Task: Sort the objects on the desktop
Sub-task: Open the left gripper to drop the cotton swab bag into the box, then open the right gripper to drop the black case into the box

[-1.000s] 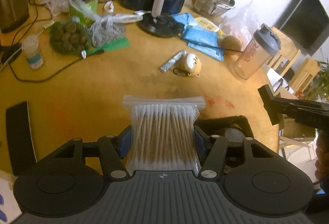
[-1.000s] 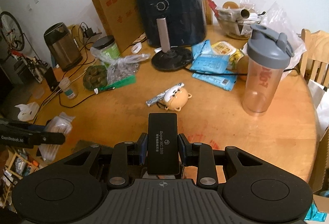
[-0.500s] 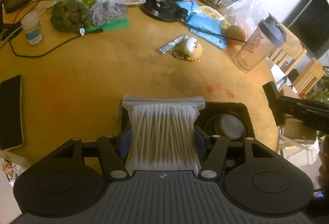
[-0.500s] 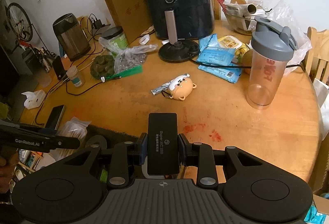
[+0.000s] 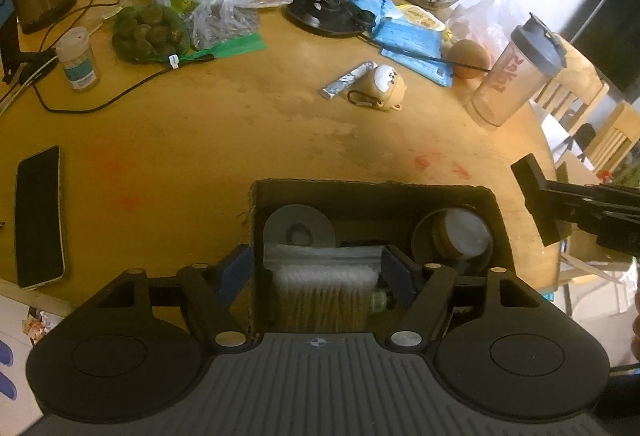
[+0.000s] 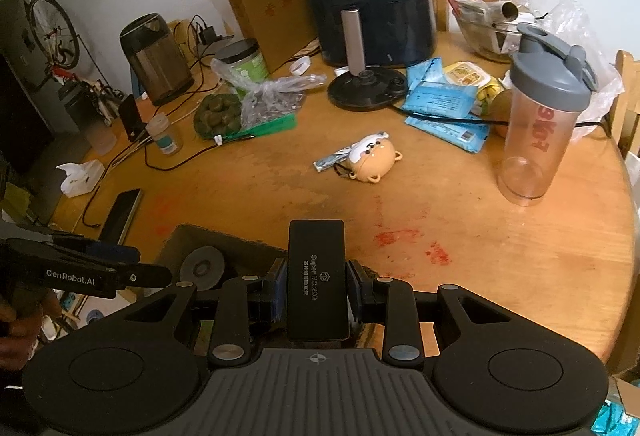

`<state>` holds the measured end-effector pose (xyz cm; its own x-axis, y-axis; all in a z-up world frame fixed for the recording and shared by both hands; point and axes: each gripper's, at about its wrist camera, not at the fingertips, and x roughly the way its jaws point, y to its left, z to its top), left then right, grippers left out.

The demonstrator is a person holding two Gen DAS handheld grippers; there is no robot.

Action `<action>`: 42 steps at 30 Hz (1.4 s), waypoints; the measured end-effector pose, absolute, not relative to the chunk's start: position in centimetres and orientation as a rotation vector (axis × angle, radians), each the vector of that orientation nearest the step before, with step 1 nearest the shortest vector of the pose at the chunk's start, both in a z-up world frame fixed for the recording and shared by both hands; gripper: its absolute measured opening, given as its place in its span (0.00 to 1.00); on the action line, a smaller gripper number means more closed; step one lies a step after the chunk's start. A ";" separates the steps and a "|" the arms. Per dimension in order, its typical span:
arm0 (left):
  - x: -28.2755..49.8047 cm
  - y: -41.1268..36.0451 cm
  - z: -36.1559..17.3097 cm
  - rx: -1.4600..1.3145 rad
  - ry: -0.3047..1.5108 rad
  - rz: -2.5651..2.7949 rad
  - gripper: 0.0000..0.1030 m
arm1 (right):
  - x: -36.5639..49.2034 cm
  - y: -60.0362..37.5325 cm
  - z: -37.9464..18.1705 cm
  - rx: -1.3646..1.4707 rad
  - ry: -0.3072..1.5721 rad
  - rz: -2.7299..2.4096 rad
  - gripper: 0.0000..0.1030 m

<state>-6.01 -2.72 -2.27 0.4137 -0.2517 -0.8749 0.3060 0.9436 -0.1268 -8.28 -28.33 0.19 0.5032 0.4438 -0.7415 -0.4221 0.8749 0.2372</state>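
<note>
Left gripper (image 5: 316, 274) is over the box (image 5: 376, 192) at the near table edge, jaws have just been opening and now stand wide, pads clear of the swab bag (image 5: 324, 284), which sits between them down inside the box. Bag looks released, resting in the box beside a grey disc (image 5: 299, 230) and a round jar (image 5: 452, 238).

Right gripper (image 6: 316, 286) is closed on a black block (image 6: 316, 276), pads pressing both long sides, block sticking forward over the box's near side. It hovers, not yet placed.

Handling guesses:
- Swab bag: very light, soft thin plastic, slippery, squashes under pressure; best taken across the swab bundle, not the flat zip strip on top.
- Black block: rigid, smooth matte case, likely some weight; side grip across its narrow width looks secure, mid-length hold keeps it from tipping.

Still on the table (image 6: 480, 276) to sort: toy (image 6: 372, 164), foil stick (image 6: 332, 158), phone (image 5: 40, 216), small bottle (image 5: 78, 62), shaker (image 6: 540, 128). Toy is rounded, may roll out of a pinch; the shaker is tall and tippy.
</note>
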 end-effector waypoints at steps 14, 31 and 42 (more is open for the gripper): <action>-6.2 -1.1 -2.0 0.046 1.089 -0.321 0.68 | -8.1 -26.1 -0.3 0.043 0.931 0.571 0.33; -5.9 1.0 -1.8 0.076 1.096 -0.308 0.80 | -6.9 -23.5 -1.5 0.101 1.001 0.561 0.33; -4.8 2.7 -1.8 0.076 1.105 -0.319 0.80 | -5.9 -21.9 -2.5 0.100 1.046 0.495 0.34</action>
